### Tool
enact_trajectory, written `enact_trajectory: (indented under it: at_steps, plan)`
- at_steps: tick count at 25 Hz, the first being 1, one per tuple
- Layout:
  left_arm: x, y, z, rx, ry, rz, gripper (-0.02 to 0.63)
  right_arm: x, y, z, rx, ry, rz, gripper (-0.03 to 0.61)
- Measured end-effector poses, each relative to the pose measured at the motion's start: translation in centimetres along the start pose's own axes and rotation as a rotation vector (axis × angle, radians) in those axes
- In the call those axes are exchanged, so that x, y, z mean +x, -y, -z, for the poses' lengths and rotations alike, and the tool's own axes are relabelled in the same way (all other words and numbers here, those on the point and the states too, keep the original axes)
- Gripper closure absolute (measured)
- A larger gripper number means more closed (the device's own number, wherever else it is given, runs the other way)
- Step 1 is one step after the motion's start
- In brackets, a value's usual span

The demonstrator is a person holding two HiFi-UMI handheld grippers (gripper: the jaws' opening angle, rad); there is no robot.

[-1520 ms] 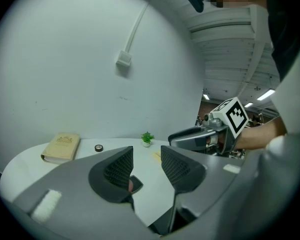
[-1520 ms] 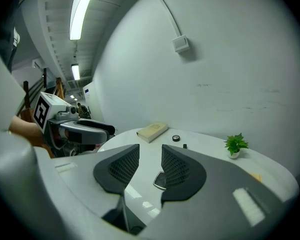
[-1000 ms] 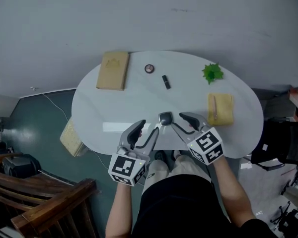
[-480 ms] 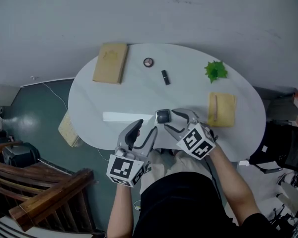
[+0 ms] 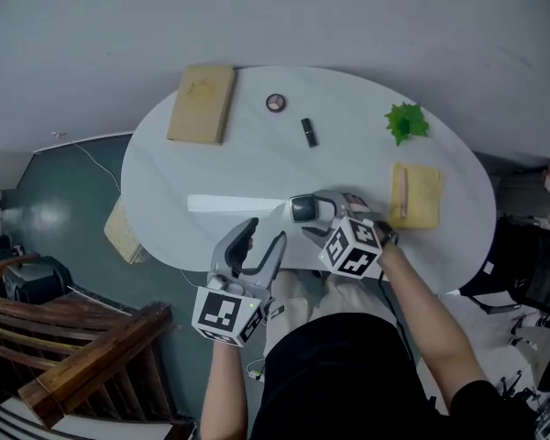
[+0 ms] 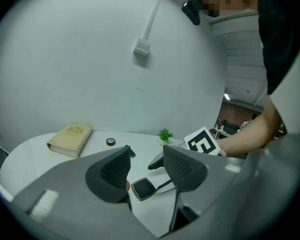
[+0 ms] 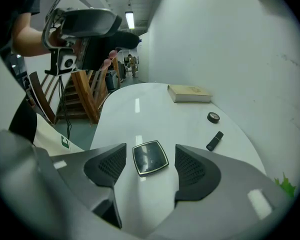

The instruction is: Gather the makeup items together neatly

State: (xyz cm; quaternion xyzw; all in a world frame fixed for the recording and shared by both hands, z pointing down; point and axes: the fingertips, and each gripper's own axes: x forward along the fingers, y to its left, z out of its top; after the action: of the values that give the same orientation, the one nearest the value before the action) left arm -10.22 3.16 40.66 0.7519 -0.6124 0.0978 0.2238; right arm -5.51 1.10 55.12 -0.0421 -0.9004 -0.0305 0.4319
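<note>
While the right gripper (image 5: 313,216) (image 7: 150,159) points down at the near edge of the white oval table (image 5: 257,163), its jaws have just been opening and now stand spread wide. In the right gripper view I see the square black compact (image 5: 302,209) (image 7: 150,158) (image 6: 142,189) lying flat on the table between the two pads, with a gap on each side, so nothing is pinched.

My left gripper (image 5: 266,235) (image 6: 146,159) hangs just off the near edge, beside the right one. Its jaws are partly apart and hold nothing; through the gap I see the compact on the table beyond them.

The other makeup pieces sit well apart from it, toward the far edge: a small round pot (image 5: 275,103) (image 7: 213,117) (image 6: 110,142), and near it, a little closer to me, a short black tube (image 5: 308,131) (image 7: 214,141).

A tan book (image 5: 202,104) (image 7: 190,93) (image 6: 70,139) lies at the far left edge. A small green plant (image 5: 406,120) (image 6: 165,135) stands toward the far right edge. At the right end lies a yellow pad (image 5: 420,200) with a slim pinkish stick (image 5: 403,191) on it; I cannot tell what the stick is.
</note>
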Motion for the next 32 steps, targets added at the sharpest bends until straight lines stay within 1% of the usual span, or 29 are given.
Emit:
enact_trajectory:
  at_steps: [3, 5, 10, 14, 19, 24, 27, 32]
  plan:
    - [0.0, -0.5, 0.3, -0.002, 0.011, -0.001, 0.411, 1.2, 0.0, 0.4, -0.035, -0.031, -0.016, 0.268]
    - [0.0, -0.7, 0.6, -0.019, -0.014, -0.005, 0.411, 2.1, -0.2, 0.9, -0.074, -0.063, -0.031, 0.258]
    - [0.1, -1.1, 1.3, -0.019, -0.026, -0.003, 0.411, 4.1, -0.3, 1.9, -0.133, -0.123, -0.055, 0.256]
    - [-0.1, -1.2, 1.7, -0.038, -0.052, -0.007, 0.411, 4.9, -0.3, 2.3, -0.142, -0.147, -0.072, 0.256]
    - [-0.3, -1.2, 2.2, -0.039, -0.072, -0.006, 0.411, 5.7, -0.5, 2.6, -0.163, -0.174, -0.095, 0.256]
    - [-0.3, -1.3, 2.4, -0.037, -0.063, -0.006, 0.411, 6.2, -0.4, 3.0, -0.179, -0.194, -0.098, 0.258]
    - [-0.3, -1.2, 2.3, -0.054, -0.065, -0.009, 0.413, 6.3, -0.4, 2.9, -0.183, -0.195, -0.101, 0.258]
    - [-0.3, -1.0, 2.2, -0.049, -0.065, -0.008, 0.413, 6.2, -0.3, 2.9, -0.181, -0.194, -0.107, 0.256]
